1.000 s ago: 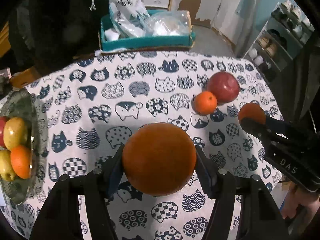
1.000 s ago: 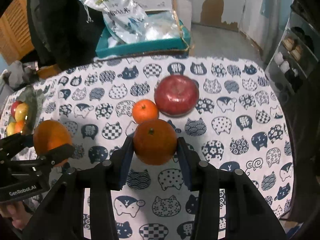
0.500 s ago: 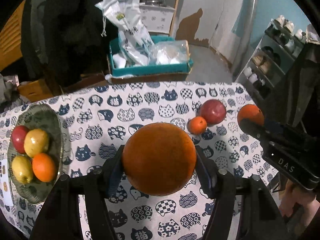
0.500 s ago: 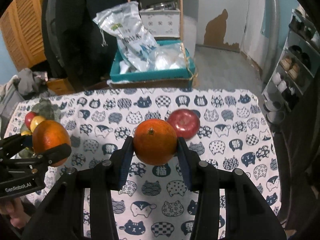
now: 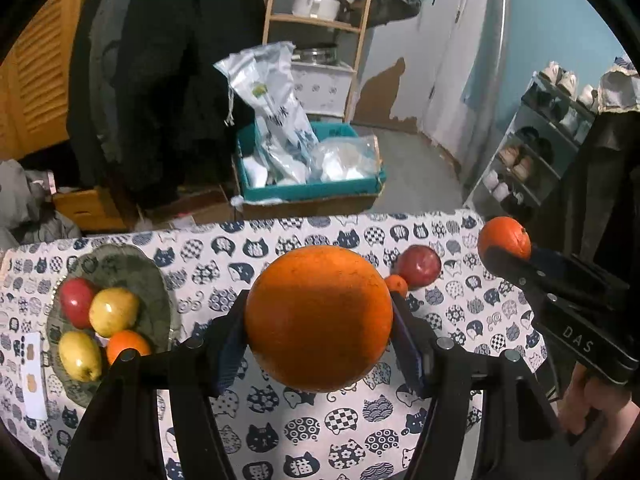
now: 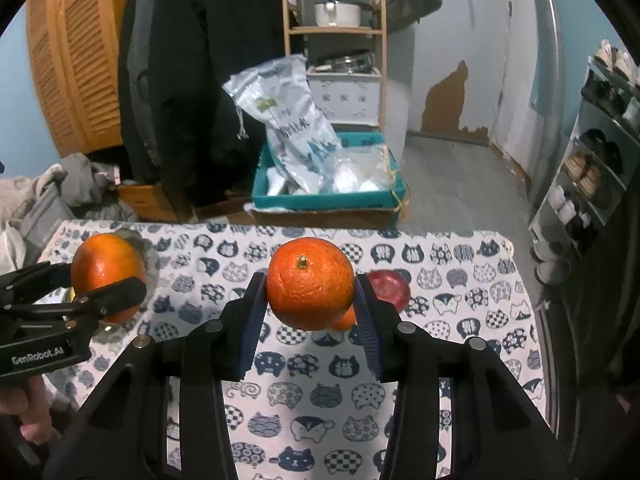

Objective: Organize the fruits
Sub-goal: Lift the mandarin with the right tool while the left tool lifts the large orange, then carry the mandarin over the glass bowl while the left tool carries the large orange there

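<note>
Bench (image 5: 352,432) covered with a white cloth printed with navy cat heads. At its left end, a greenish glass plate (image 5: 156,280) holds a red apple (image 5: 74,302), two yellow apples or pears (hard to tell which through the fisheye), and a small orange (image 5: 126,345). Toward the right end of the bench a second red apple (image 5: 420,266) lies with a small tangerine (image 5: 397,284) touching it on the left. Beyond the far edge, on the floor: a teal box (image 6: 328,198) stuffed with plastic bags, one tall white printed bag (image 6: 288,120) standing up in it. Behind that a wooden shelf unit (image 6: 334,30) with a white pot, a black coat hanging at left, louvred wooden doors, blue walls with peeled paint, shoe rack at right.

Left gripper (image 5: 320,332) is held above the bench, jaws part-spread and pinching a large orange (image 5: 318,318) at its sides. Right gripper (image 6: 310,300) also raised, jaws pinching a smaller orange (image 6: 310,282), stem toward the camera. Each held fruit is clear of the cloth, with the loose apple and tangerine below and behind the right one. A hand (image 5: 592,400) grips the right tool's handle.
</note>
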`<state>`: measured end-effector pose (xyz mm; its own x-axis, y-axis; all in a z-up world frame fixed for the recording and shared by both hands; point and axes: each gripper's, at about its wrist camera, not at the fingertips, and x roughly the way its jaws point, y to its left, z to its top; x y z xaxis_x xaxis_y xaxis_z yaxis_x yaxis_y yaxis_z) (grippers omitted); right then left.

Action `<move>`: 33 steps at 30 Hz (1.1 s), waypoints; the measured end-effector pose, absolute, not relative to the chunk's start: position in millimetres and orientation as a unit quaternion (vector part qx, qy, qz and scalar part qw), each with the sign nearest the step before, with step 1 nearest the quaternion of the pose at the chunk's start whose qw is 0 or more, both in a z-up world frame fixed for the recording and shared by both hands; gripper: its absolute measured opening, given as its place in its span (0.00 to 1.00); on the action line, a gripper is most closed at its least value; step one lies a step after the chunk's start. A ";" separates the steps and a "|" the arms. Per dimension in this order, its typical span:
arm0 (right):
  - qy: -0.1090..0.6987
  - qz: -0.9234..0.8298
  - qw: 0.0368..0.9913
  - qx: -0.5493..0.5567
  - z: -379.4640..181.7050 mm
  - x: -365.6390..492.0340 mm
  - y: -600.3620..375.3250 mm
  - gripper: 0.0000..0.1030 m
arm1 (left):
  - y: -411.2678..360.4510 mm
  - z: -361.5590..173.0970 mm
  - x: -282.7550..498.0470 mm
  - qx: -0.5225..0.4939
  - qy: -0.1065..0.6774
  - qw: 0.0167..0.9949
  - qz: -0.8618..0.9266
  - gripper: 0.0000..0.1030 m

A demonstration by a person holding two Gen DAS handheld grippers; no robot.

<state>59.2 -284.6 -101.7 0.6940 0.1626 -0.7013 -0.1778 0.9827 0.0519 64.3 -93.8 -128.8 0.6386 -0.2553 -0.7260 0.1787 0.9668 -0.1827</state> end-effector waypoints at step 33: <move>0.344 0.201 0.916 -0.039 -61.2 75.6 -157.3 0.41 | 31.1 -97.4 40.5 -0.088 0.357 0.930 -0.019 0.65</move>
